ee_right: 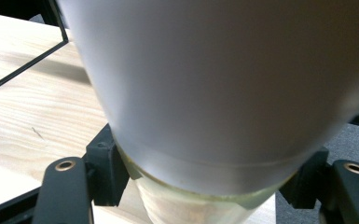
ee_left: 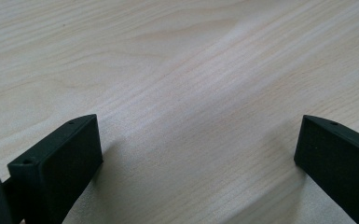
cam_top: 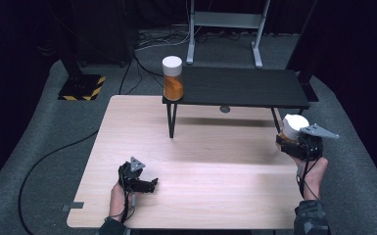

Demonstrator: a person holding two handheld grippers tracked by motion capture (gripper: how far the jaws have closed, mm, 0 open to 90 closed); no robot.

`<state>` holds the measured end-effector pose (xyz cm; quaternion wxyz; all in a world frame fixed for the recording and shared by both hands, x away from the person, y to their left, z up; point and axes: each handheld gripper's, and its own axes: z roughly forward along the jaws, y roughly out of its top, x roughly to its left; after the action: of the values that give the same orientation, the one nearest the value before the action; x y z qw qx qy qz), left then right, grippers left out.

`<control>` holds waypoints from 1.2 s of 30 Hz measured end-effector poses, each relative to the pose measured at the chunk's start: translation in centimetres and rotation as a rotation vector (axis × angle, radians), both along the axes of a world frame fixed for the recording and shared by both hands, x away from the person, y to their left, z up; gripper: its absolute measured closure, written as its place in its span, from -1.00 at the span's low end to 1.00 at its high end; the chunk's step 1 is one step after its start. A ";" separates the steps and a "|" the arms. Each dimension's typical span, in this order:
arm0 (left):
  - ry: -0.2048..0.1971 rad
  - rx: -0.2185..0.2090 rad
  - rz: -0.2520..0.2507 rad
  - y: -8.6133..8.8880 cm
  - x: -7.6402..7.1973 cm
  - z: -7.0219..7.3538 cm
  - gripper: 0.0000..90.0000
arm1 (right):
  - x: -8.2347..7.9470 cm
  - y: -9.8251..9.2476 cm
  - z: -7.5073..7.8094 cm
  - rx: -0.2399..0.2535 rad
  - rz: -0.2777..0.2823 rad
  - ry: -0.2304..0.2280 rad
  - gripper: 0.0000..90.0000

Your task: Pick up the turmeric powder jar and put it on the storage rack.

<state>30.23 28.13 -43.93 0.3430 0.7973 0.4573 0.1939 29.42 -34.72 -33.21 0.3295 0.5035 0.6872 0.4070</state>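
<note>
From the high view, your right hand-held gripper is clenched on a round clear jar with a big white lid, held up at the right edge of the pale wooden worktop, close to the right legs of the low black shelf. A second jar like it, with orange stuff inside and a white lid, stands on the left end of that shelf. Your left hand-held gripper rests low near the front of the worktop, holding nothing. In the left gripper view, its black jaws stand wide apart with bare wood between them. In the right gripper view, the jaws press on the jar just under the white lid, one on each side of the clear wall. The jar looks hard and smooth, so it could slip. It looks light here; what is inside cannot be seen. Holding it right under the lid is a good spot, because the lid's edge can stop it sliding down. Keep it upright.
</note>
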 end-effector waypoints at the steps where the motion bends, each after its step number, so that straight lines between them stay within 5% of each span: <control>1: 0.000 0.000 0.000 0.0 0.0 0.0 -1.00 | 0.1 0.0 0.1 -0.001 0.000 0.000 -0.34; 36: 0.000 0.000 0.000 0.0 0.0 0.0 -1.00 | 1.8 -1.3 4.4 -0.008 -0.009 -0.019 -0.34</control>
<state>30.23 28.13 -43.93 0.3430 0.7973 0.4572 0.1939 31.20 -35.97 -28.78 0.3400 0.5014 0.6832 0.4076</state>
